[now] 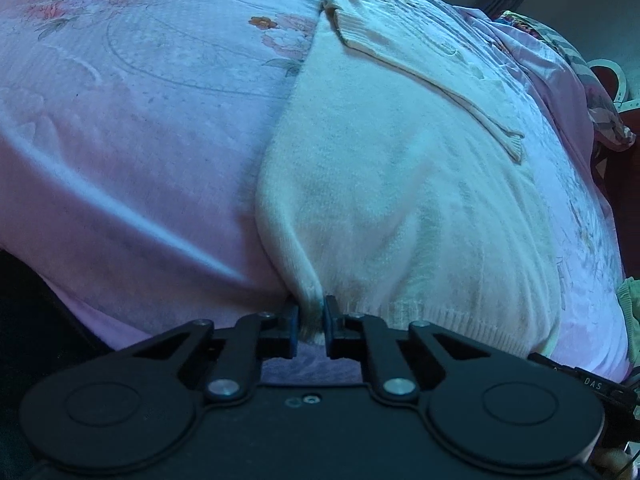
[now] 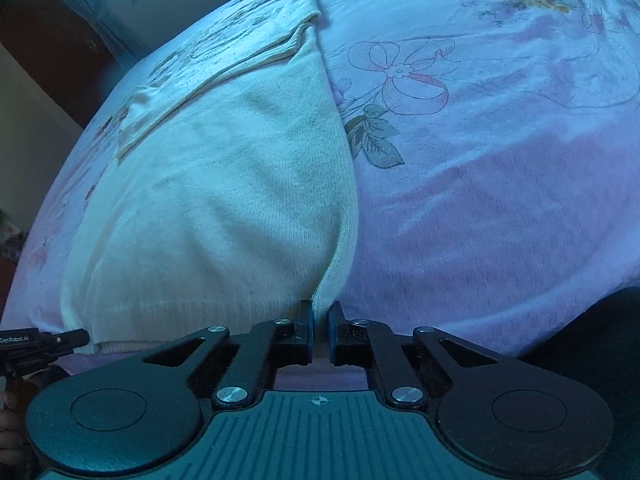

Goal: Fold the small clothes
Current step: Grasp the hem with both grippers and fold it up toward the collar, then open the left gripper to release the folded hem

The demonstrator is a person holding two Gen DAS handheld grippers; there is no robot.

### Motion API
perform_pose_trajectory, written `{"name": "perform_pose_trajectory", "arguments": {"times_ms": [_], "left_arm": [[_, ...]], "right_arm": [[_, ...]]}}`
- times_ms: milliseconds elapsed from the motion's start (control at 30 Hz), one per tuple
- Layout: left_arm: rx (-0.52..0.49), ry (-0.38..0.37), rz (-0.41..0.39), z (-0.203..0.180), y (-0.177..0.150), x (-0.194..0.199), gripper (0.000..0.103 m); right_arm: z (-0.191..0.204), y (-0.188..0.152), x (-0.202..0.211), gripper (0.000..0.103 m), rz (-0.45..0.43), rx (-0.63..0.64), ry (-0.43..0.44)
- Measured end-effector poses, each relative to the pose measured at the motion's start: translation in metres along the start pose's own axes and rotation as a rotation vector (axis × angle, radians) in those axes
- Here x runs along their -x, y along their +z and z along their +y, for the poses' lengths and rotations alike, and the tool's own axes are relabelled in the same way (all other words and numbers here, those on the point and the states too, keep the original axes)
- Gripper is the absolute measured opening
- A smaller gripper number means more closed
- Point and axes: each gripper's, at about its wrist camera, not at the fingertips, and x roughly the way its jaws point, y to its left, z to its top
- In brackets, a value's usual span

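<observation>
Knitwear, a cream sweater [image 1: 384, 184] of fine ribbed yarn, is lying flat on the bed, its sleeves folded across the far part and its ribbed hem nearest the cameras. The left tongs [image 1: 311, 326] are pinching the hem's left corner between narrowed blue pads, and the right tongs [image 2: 320, 330] are gripping the right corner likewise. A pink floral bedspread [image 2: 500, 200], soft and lightly creased, is spreading openly beyond both side edges.

My left gripper [image 1: 311, 326] sits low and level with its jaws pinched nearly together on a bunch of knit hem, and my right gripper [image 2: 320, 332] mirrors it, jaws drawn close on the opposite corner.
</observation>
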Motion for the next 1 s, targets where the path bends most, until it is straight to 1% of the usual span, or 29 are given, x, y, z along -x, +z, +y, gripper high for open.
{"name": "perform_pose_trajectory", "arguments": {"times_ms": [67,133,200,267,333,433,500,567,600,700,733,800,833,867,900,933,967,1000], "left_arm": [[0.005,-0.027,-0.035,-0.004,0.007,0.007,0.009],[-0.007,-0.046,-0.074,-0.012,0.02,0.014,0.009],[-0.018,-0.065,-0.102,-0.02,0.038,0.015,0.009],[-0.017,-0.067,-0.133,-0.026,0.057,0.014,0.009],[-0.018,-0.058,-0.16,-0.032,0.078,0.008,0.009],[-0.007,-0.043,-0.179,-0.037,0.108,-0.006,0.009],[0.009,-0.028,-0.177,-0.038,0.127,-0.019,0.009],[0.022,-0.007,-0.159,-0.04,0.144,-0.038,0.01],[0.01,0.011,-0.149,-0.042,0.15,-0.047,0.014],[-0.042,0.064,-0.127,-0.047,0.157,-0.065,0.018],[-0.054,0.068,-0.128,-0.048,0.157,-0.065,0.022],[-0.059,0.052,-0.144,-0.048,0.159,-0.057,0.027],[-0.059,0.05,-0.162,-0.046,0.159,-0.051,0.034],[-0.061,0.049,-0.18,-0.045,0.161,-0.045,0.038],[-0.069,0.05,-0.2,-0.043,0.163,-0.039,0.051],[-0.079,0.059,-0.225,-0.041,0.164,-0.034,0.063],[-0.095,0.076,-0.249,-0.041,0.166,-0.029,0.067],[-0.112,0.093,-0.26,-0.039,0.167,-0.027,0.069]], "right_arm": [[0.0,0.005,0.007,0.006,-0.022,-0.022,0.05],[0.004,0.016,0.015,0.005,-0.062,-0.02,0.092],[0.009,0.031,0.02,0.005,-0.099,-0.015,0.12],[0.014,0.053,0.019,0.005,-0.127,-0.019,0.14],[0.018,0.075,0.016,0.005,-0.159,-0.015,0.142],[0.023,0.108,0.005,0.005,-0.2,-0.013,0.127],[0.021,0.131,-0.01,0.005,-0.212,-0.041,0.114],[0.016,0.148,-0.029,0.006,-0.199,-0.063,0.101],[0.015,0.154,-0.038,0.006,-0.19,-0.072,0.097],[0.013,0.163,-0.058,0.006,-0.17,-0.064,0.062],[0.014,0.165,-0.061,0.006,-0.172,-0.054,0.056],[0.016,0.167,-0.058,0.006,-0.192,-0.033,0.063],[0.016,0.168,-0.056,0.006,-0.204,-0.032,0.068],[0.015,0.17,-0.055,0.007,-0.21,-0.035,0.071],[0.013,0.172,-0.054,0.008,-0.214,-0.04,0.071],[0.013,0.174,-0.054,0.014,-0.218,-0.045,0.067],[0.011,0.174,-0.053,0.029,-0.223,-0.049,0.063],[0.012,0.176,-0.053,0.042,-0.236,-0.051,0.054]]}}
